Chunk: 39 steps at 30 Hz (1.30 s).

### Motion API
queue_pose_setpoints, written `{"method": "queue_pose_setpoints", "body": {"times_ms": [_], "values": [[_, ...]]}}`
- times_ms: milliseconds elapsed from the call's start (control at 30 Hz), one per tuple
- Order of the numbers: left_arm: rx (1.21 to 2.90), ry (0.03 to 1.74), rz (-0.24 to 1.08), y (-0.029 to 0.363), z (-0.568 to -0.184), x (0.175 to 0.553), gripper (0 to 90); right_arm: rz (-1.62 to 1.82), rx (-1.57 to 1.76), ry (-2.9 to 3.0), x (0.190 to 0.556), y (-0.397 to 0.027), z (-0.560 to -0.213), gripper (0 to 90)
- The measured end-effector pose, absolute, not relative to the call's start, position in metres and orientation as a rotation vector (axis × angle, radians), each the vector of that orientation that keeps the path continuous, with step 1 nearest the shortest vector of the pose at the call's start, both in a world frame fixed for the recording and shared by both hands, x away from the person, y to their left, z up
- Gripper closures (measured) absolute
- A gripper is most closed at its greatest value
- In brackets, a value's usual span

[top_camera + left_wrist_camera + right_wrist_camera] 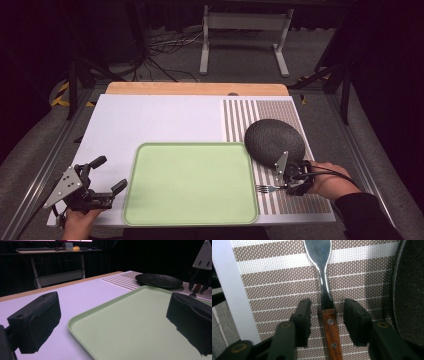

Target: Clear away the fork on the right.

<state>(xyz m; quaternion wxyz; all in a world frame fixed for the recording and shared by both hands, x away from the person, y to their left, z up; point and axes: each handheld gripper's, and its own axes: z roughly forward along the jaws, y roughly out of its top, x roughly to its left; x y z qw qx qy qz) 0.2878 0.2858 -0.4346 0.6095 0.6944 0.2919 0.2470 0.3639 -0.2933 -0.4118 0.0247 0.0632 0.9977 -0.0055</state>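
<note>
Wooden-handled and steel-headed, the fork (329, 322) is looking light, stiff and thin; its polished metal neck is likely slippery, so the riveted wood grip seems the better place to pinch. It is lying flat on the striped placemat (274, 277), just beside the dark plate (412, 290), and sitting between the jaws of the right gripper (327, 320), roughly centred, handle running back toward the hand. Those jaws are standing partly open, a gap showing on each side, gripping nothing. The left gripper (112, 322) is hanging wide open and empty, straddling the near corner of the green tray (140, 322).
</note>
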Motion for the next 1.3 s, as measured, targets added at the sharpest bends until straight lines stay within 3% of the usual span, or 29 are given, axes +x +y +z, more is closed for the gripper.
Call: {"method": "queue_pose_setpoints", "body": {"times_ms": [233, 733, 1300], "values": [[1.601, 0.675, 0.57, 0.286, -0.435, 0.288, 0.1, -0.076, 0.155, 3.083, 0.364, -0.292, -0.413, 75.0], [1.603, 0.675, 0.572, 0.286, -0.435, 0.288, 0.0, -0.102, 0.109, 3.085, 0.364, -0.29, -0.412, 77.7], [1.61, 0.677, 0.573, 0.286, -0.435, 0.288, 0.0, 0.045, 0.119, 3.006, 0.359, -0.276, -0.368, 77.8]]}}
